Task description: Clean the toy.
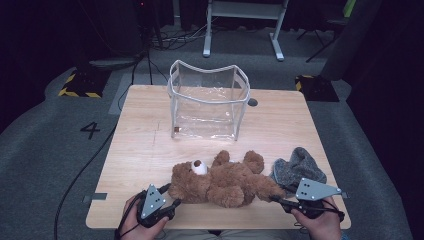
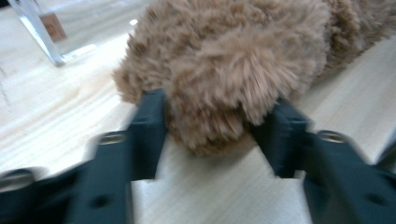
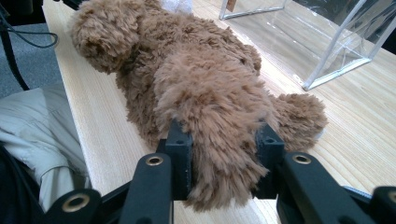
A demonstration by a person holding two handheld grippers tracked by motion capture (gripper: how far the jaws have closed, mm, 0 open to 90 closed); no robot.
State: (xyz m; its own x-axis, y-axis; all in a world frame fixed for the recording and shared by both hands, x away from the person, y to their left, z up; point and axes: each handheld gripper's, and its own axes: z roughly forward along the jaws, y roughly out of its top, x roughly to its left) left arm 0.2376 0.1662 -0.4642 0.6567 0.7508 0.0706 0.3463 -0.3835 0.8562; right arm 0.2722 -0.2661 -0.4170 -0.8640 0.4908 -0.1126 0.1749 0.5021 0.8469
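High view: a brown teddy bear (image 1: pixel 222 181) is laid near the table's (image 1: pixel 145 150) near edge. Its head is clamped by the left gripper (image 1: pixel 173 202), a leg by the right gripper (image 1: pixel 276 199), probably for lifting level toward the clear bag (image 1: pixel 209 100) beyond.

desk (image 1: pixel 150 150): light wood | floor: grey carpet, "4" (image 1: pixel 90 130) marked left of desk | cable (image 1: pixel 85 170) running along floor at left | hazard-striped bases (image 1: pixel 80 85) at left and right | white frame legs (image 1: pixel 240 30) behind desk
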